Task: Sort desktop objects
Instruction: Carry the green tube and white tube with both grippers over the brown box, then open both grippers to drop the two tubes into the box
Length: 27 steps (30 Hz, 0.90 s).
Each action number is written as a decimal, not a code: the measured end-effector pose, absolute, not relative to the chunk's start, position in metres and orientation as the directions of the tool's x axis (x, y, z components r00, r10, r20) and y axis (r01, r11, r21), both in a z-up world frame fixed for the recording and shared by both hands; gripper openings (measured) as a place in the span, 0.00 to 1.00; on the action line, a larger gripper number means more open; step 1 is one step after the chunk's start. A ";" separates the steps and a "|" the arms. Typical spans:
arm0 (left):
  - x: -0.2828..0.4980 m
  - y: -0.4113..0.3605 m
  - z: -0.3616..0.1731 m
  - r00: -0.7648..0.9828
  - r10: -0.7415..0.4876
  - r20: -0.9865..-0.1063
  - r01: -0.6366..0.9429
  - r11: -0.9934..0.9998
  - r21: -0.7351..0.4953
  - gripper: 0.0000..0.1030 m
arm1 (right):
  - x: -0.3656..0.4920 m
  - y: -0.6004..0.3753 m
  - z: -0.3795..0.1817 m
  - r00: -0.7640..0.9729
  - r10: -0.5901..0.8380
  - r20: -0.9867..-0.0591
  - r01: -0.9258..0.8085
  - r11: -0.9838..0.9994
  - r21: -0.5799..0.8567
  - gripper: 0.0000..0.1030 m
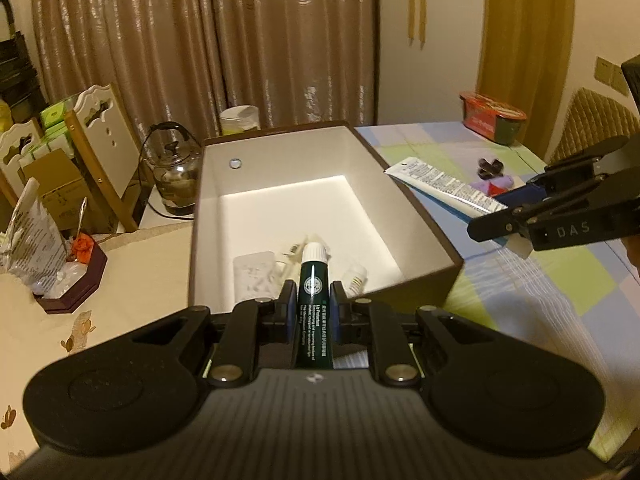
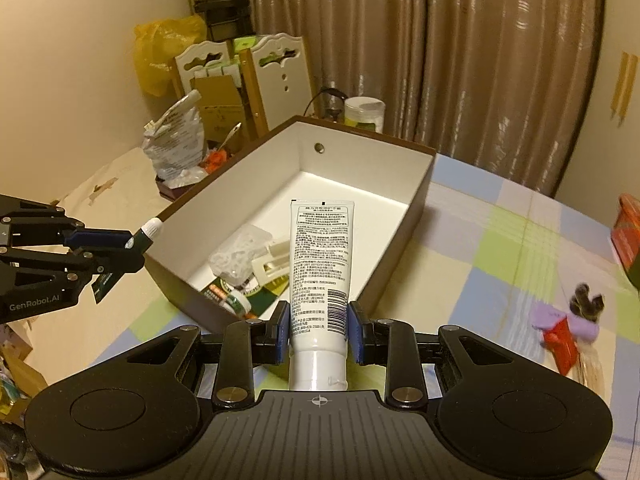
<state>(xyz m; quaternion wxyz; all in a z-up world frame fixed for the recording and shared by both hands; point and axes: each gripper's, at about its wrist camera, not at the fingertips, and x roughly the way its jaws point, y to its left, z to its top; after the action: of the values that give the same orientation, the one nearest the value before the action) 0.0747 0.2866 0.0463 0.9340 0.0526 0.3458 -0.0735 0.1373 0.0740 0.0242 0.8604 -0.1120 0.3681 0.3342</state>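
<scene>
A brown box with a white inside [image 1: 420,204] [image 2: 416,208] stands open on the table. My left gripper [image 1: 314,304] is shut on a dark green tube with a white cap [image 1: 313,280], held over the box's near edge; it also shows in the right wrist view [image 2: 144,236]. My right gripper [image 2: 318,328] is shut on a white tube with printed text [image 2: 322,256], pointing at the box; it also shows in the left wrist view [image 1: 444,186]. Small packets and a clear plastic pack [image 2: 240,252] lie inside the box.
A checked cloth [image 2: 500,248] covers the table. A purple and red item with a dark clip [image 2: 568,320] lies right of the box. A red tub [image 1: 492,114], a glass kettle [image 1: 174,168], a dark tray with bags [image 1: 68,280] and chairs stand around.
</scene>
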 end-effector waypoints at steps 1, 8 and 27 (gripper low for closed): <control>0.077 0.288 0.047 0.751 -0.098 -0.653 0.168 0.985 0.046 0.13 | 0.141 0.077 0.024 0.503 0.494 -0.709 -0.663 0.747 0.050 0.28; 0.109 0.288 0.047 0.759 -0.082 -0.646 0.153 0.987 0.054 0.13 | 0.167 0.096 0.022 0.485 0.527 -0.698 -0.695 0.717 0.058 0.28; 0.214 0.299 0.000 0.673 -0.071 -0.736 0.182 0.981 0.071 0.13 | 0.227 0.141 -0.019 0.400 0.536 -0.744 -0.709 0.695 0.120 0.28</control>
<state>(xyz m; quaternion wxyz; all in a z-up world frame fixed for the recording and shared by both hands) 0.2137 0.2988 -0.0001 0.9119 0.0694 0.3985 -0.0693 0.2265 0.1413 -0.0187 0.8295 -0.1085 0.3991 0.3753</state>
